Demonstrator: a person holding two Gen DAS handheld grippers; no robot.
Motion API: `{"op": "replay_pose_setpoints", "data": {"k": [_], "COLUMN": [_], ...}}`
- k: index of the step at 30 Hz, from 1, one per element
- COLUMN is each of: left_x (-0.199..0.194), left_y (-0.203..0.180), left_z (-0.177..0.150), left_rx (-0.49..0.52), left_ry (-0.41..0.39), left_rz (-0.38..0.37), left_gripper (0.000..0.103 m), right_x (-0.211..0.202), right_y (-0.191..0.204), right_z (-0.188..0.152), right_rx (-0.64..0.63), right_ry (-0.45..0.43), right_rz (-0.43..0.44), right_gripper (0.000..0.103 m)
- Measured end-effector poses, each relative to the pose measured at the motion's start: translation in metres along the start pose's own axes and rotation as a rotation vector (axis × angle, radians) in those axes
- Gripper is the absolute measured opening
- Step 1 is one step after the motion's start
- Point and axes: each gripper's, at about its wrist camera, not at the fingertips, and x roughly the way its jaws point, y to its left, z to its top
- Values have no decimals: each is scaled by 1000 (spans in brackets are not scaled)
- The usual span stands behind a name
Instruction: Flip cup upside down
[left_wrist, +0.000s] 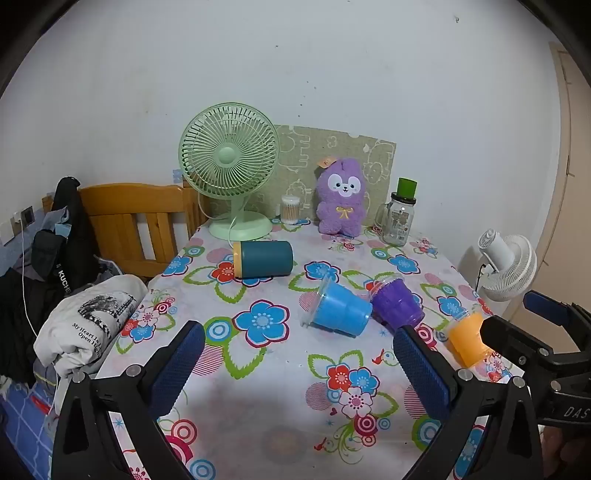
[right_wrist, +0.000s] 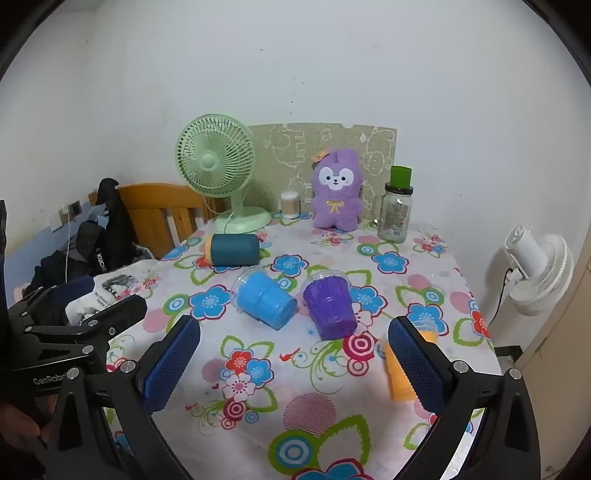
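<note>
Three small cups lie on their sides on the flowered tablecloth: a blue cup (left_wrist: 341, 310) (right_wrist: 266, 300), a purple cup (left_wrist: 397, 304) (right_wrist: 330, 308) and an orange cup (left_wrist: 467, 338) (right_wrist: 400, 373). A larger teal cup with a yellow band (left_wrist: 263, 258) (right_wrist: 232, 250) lies on its side farther back. My left gripper (left_wrist: 299, 363) is open and empty, hovering short of the blue cup. My right gripper (right_wrist: 293, 358) is open and empty; the orange cup lies partly behind its right finger. The right gripper also shows in the left wrist view (left_wrist: 524, 321).
A green fan (left_wrist: 231, 170), a purple plush toy (left_wrist: 341, 197), a cotton swab jar (left_wrist: 290, 209) and a glass jar with a green top (left_wrist: 399, 218) stand at the table's back. A white fan (right_wrist: 535, 269) stands to the right. A wooden bed frame (left_wrist: 136, 221) with clothes is to the left.
</note>
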Motion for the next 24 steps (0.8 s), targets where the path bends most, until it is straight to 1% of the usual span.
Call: {"op": "replay_pose_setpoints", "data": {"k": [9,15,24], "left_x": [0,-1,-5], "left_y": [0,0,0], "left_z": [0,0,-3], "left_rx": [-2,-1,-3], "left_ry": [-1,-2,1], "left_rz": [0,3,5], "left_gripper": [103,103,103], "right_x": [2,-3,3], "right_y": [1,3,3], "right_z": [1,3,0], "right_rx": [-2,-11,-13], "right_ry": [6,-7,7], "right_rz": [3,-1,0], "right_gripper": [103,103,103]}}
